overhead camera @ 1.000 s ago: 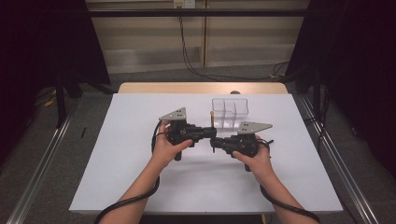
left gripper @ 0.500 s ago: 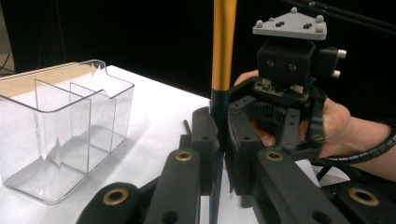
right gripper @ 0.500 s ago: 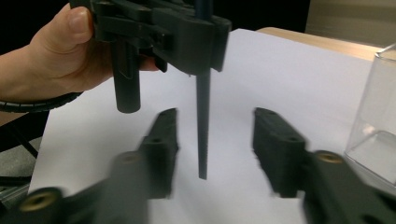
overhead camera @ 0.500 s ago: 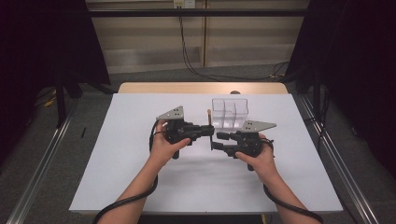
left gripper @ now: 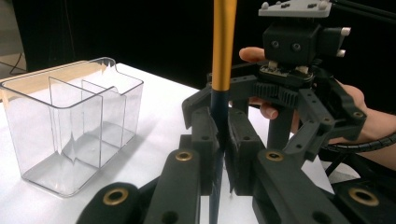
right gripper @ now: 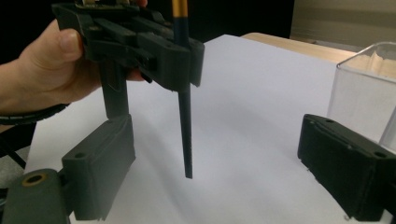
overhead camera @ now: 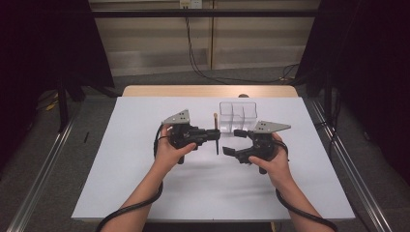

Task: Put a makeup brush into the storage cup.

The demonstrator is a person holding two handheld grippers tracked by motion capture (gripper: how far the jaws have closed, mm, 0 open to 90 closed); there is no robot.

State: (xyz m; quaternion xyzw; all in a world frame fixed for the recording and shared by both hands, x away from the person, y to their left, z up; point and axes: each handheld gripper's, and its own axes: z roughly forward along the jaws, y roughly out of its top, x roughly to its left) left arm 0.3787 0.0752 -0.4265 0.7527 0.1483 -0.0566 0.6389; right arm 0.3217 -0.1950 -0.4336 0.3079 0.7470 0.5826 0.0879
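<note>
My left gripper (overhead camera: 215,136) is shut on a thin brush (overhead camera: 216,130) and holds it upright above the white table (overhead camera: 145,193). In the left gripper view the brush (left gripper: 223,46) has a gold upper part and a dark blue shaft, pinched between my jaws (left gripper: 219,140). My right gripper (overhead camera: 231,142) faces the left one, and its jaws have just been opening. In the right gripper view the dark shaft (right gripper: 187,135) hangs free between my wide-apart jaws (right gripper: 222,177), touching neither pad, under the left gripper (right gripper: 182,56).
A clear plastic box (overhead camera: 237,116) with several compartments stands just behind the two grippers, empty as far as I can see; it is at the left in the left gripper view (left gripper: 70,126). Cables trail from both grippers toward the table's near edge.
The right gripper's jaws have spread apart off the brush and drawn slightly back to the right. The left gripper has kept still with the brush in it.
</note>
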